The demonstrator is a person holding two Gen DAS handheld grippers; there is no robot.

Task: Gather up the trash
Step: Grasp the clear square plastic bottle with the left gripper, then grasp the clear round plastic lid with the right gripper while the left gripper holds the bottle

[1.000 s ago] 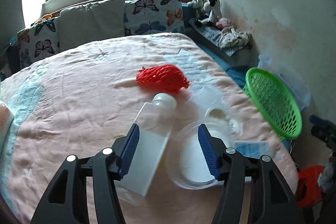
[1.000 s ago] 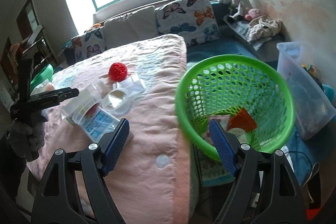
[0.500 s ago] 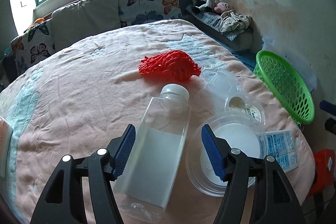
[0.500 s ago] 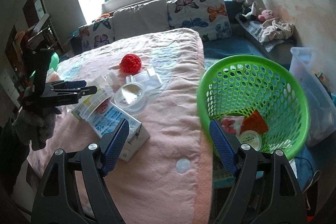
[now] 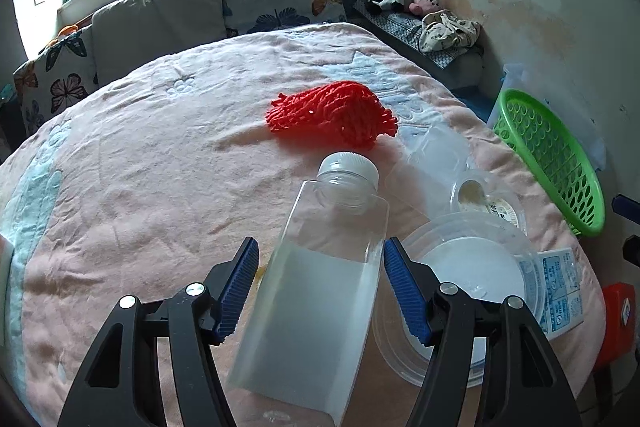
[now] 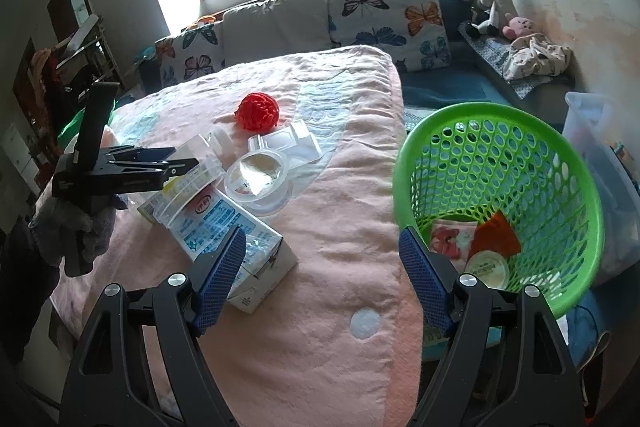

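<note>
A clear square plastic bottle [image 5: 320, 267] lies on the pink bed cover between the open jaws of my left gripper [image 5: 320, 275]; neither pad clearly touches it. A red foam net [image 5: 332, 113], clear plastic cups [image 5: 484, 199], a round clear tub [image 5: 468, 291] and a milk carton [image 5: 560, 287] lie around it. In the right wrist view my right gripper [image 6: 320, 267] is open and empty over the bed's corner, with the carton [image 6: 240, 243] at its left finger. The green basket [image 6: 496, 203] holds several pieces of trash.
The left gripper [image 6: 120, 167] and a gloved hand show in the right wrist view. Butterfly pillows [image 6: 384, 11] and plush toys [image 6: 488, 3] lie behind. A clear storage bin [image 6: 600, 155] stands beside the basket. The bed edge [image 6: 400, 187] runs along the basket.
My left gripper has shifted left and come around the bottle, which now lies between its jaws. My right gripper has swung left, from the basket toward the bed.
</note>
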